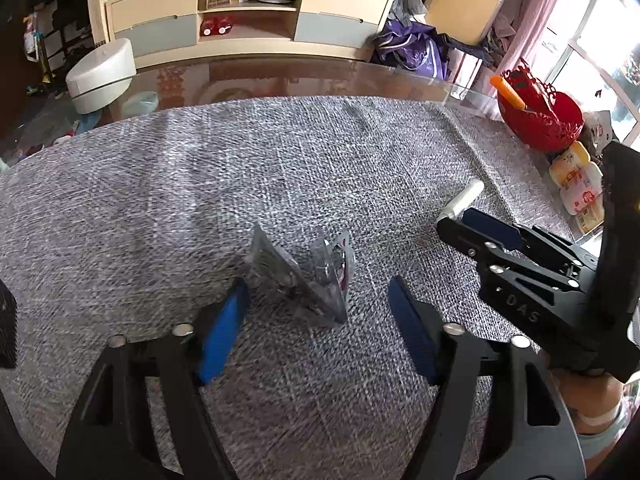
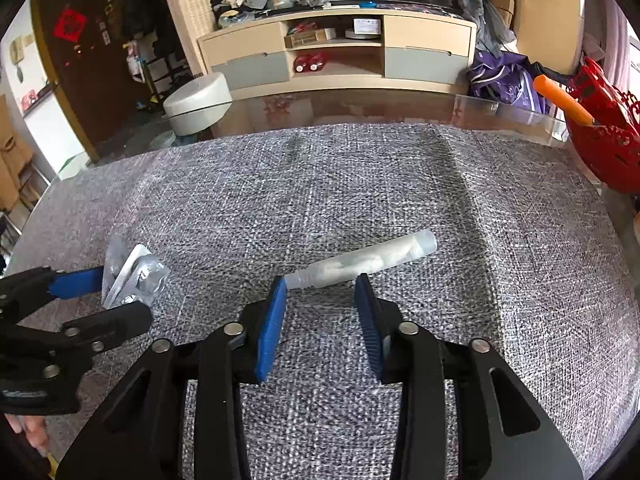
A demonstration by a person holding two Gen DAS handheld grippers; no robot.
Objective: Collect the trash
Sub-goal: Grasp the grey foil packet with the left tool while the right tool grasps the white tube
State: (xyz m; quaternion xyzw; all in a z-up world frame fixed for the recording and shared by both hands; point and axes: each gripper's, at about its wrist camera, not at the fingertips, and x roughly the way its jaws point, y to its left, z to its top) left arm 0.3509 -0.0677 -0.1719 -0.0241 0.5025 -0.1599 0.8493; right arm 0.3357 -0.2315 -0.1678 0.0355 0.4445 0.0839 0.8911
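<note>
A crumpled silver blister pack (image 1: pixel 308 276) stands on the grey woven cloth (image 1: pixel 280 168). My left gripper (image 1: pixel 318 292) is open, its blue pads either side of the pack, not touching it. The pack also shows in the right wrist view (image 2: pixel 134 278), between the left gripper's (image 2: pixel 116 292) fingers. A clear plastic tube with white paper inside (image 2: pixel 364 262) lies on the cloth. My right gripper (image 2: pixel 320 286) is open, its fingertips at the tube's near end. In the left wrist view the tube (image 1: pixel 464 198) pokes out past the right gripper (image 1: pixel 460 220).
A red openwork basket (image 1: pixel 540 116) with an orange stick stands at the table's right edge, with packaged yellow snacks (image 1: pixel 576 184) beside it. The glass table edge (image 1: pixel 280 76) lies beyond the cloth. A white round stool (image 1: pixel 100 74) and a cabinet (image 1: pixel 248 16) stand behind.
</note>
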